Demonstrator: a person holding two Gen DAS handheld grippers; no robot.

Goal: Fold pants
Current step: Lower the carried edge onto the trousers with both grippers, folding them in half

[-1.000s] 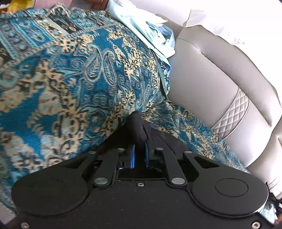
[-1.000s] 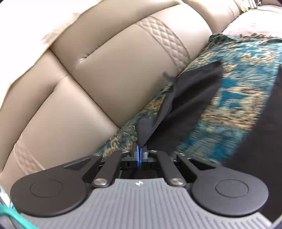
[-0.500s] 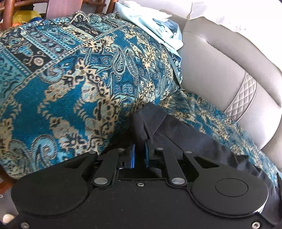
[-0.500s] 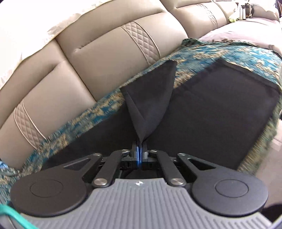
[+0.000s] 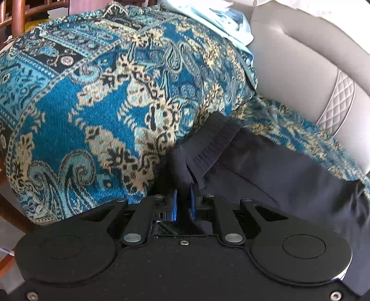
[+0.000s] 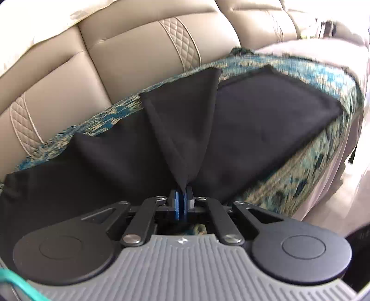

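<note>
Beige leather sofa [image 6: 143,69], quilted stitched strips on the backrest; seat and armrest draped in a blue-and-gold paisley throw [image 5: 111,97]. Pale blue garment [image 5: 222,18] piled on the armrest top, far ahead of the left tongs. Wooden chair frame [image 5: 17,22] beyond, upper left of the left wrist view. Bright, washed-out light along the top of the backrest.

Black pants [image 6: 266,129] spread flat on the throw-covered seat, running ahead and to both sides of the right tongs.

Left tongs [image 5: 183,203]: blue pads narrowly parted, clenched on a bunch of the ribbed black waistband, fabric rising just ahead of the fingertips; draped armrest just to the left.

Right tongs [image 6: 181,202]: pads pressed nearly together, pinching a corner of black cloth drawn up into a taut triangular peak straight ahead; rest of the pants lying beneath and behind that peak. Sofa backrest well ahead.
</note>
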